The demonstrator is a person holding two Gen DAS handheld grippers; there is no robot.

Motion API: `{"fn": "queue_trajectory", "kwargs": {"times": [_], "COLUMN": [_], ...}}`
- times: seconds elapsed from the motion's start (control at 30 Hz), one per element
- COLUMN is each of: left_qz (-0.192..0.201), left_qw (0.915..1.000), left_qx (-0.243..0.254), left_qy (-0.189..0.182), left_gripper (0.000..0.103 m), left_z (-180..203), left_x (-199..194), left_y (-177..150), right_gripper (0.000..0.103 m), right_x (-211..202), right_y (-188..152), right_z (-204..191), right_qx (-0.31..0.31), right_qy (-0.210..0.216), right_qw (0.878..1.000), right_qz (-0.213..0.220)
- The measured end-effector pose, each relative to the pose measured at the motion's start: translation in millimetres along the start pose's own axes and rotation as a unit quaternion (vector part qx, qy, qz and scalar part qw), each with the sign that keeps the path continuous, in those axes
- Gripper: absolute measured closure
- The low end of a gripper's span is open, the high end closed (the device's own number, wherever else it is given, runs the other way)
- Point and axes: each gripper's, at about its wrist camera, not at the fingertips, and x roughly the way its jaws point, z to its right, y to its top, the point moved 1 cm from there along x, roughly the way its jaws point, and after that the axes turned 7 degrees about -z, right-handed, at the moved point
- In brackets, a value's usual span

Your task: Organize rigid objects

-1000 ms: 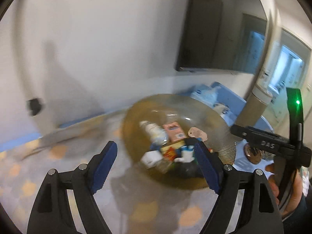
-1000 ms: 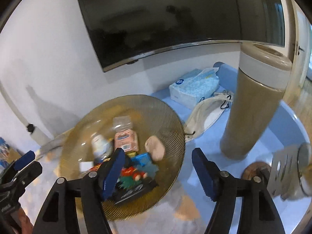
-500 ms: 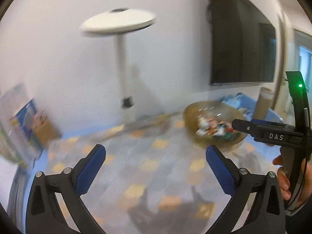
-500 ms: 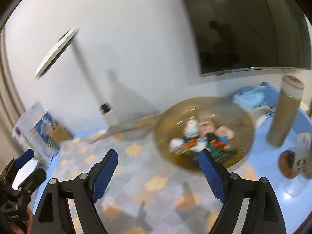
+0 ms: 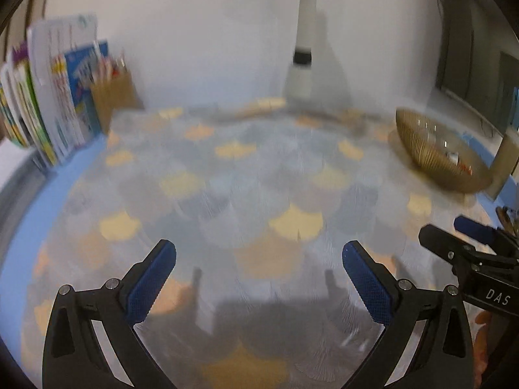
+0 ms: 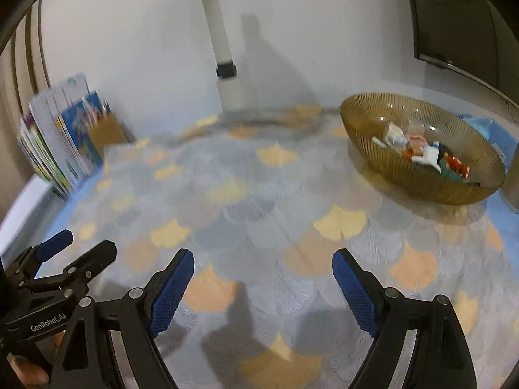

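An amber ribbed glass bowl (image 6: 421, 184) stands at the right on a scale-patterned mat (image 6: 259, 201). It holds several small rigid items, among them a white bottle (image 6: 394, 136), a pink box (image 6: 416, 142) and a red toy (image 6: 454, 163). In the left wrist view the bowl (image 5: 418, 155) sits far right and blurred. My left gripper (image 5: 258, 253) is open over bare mat with nothing between its fingers. The jaws of my right gripper (image 6: 262, 259) are opening, also empty, over the mat left of the bowl. Each gripper shows at the other view's edge.
Upright books (image 6: 55, 149) and a brown pen holder (image 6: 107, 133) stand at the back left. A white lamp pole (image 6: 223, 48) rises by the wall. A dark screen (image 6: 460, 26) hangs at the right, and a tan cylinder (image 6: 514, 181) stands beside the bowl.
Both grippers pulled back from over the bowl and swung left, so the bowl slid from centre to the right of each view. Both pairs of jaws spread wider.
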Motion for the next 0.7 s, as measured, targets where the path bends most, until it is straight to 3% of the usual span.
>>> {"fn": "queue_trajectory", "kwargs": {"times": [0.07, 0.17, 0.27, 0.5, 0.7], "left_qz": [-0.025, -0.014, -0.036, -0.015, -0.022], "left_qw": [0.9996, 0.9998, 0.9992, 0.9964, 0.9974], "left_qx": [-0.012, -0.011, -0.001, 0.053, 0.044], "left_qy": [-0.006, 0.01, 0.016, 0.065, 0.053], "left_gripper": [0.0, 0.0, 0.0, 0.001, 0.001], "left_z": [-2, -2, 5, 27, 22], "left_x": [7, 7, 13, 7, 9], "left_y": [-3, -3, -4, -9, -7], "right_gripper": [0.017, 0.017, 0.017, 0.016, 0.016], "right_x": [9, 16, 17, 19, 23], "right_y": [-6, -5, -5, -5, -5], "right_z": [2, 4, 6, 5, 3], "right_qx": [-0.007, -0.003, -0.002, -0.009, -0.015], "right_qy": [-0.019, -0.01, -0.016, -0.009, -0.019], "right_qw": [1.0, 1.0, 1.0, 0.999, 0.999], "right_qz": [-0.011, -0.024, -0.025, -0.034, -0.043]}}
